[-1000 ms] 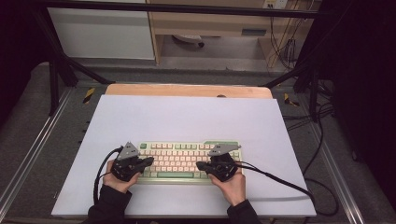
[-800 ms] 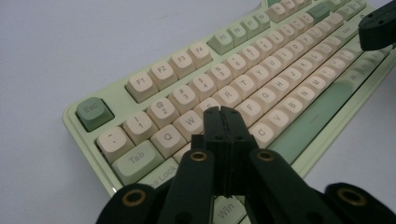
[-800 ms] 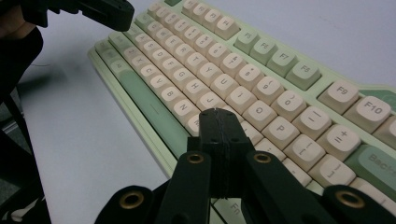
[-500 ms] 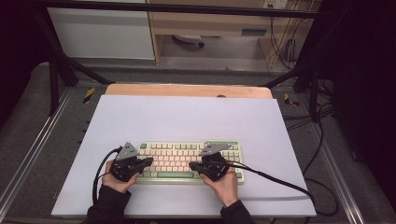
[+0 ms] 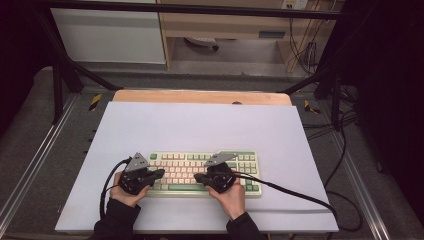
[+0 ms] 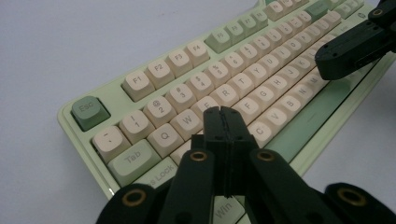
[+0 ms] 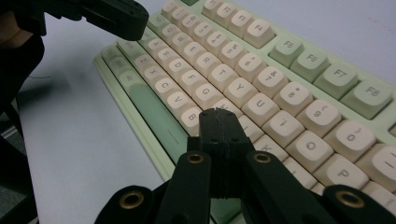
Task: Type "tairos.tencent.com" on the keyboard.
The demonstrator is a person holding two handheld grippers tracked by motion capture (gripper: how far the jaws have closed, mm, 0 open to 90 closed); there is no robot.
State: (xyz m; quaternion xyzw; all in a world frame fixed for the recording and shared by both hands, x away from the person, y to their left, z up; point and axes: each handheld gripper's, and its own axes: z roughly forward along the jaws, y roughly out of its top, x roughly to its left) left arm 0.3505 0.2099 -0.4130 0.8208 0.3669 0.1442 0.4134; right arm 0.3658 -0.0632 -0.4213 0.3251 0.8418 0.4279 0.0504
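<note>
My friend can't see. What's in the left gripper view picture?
Two black jaws of the left gripper, pressed shut, hover over the letter keys of a pale green keyboard with cream keycaps on a white table. The right gripper's black tip sits farther along the keys.

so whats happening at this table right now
A person holds a pair of tongs in each hand over a pale green keyboard on a white table. Both pairs are shut with nothing between their jaws, used like fingers for typing. The left tongs hover by the S and D keys; the right tongs sit near the N and J keys.
</note>
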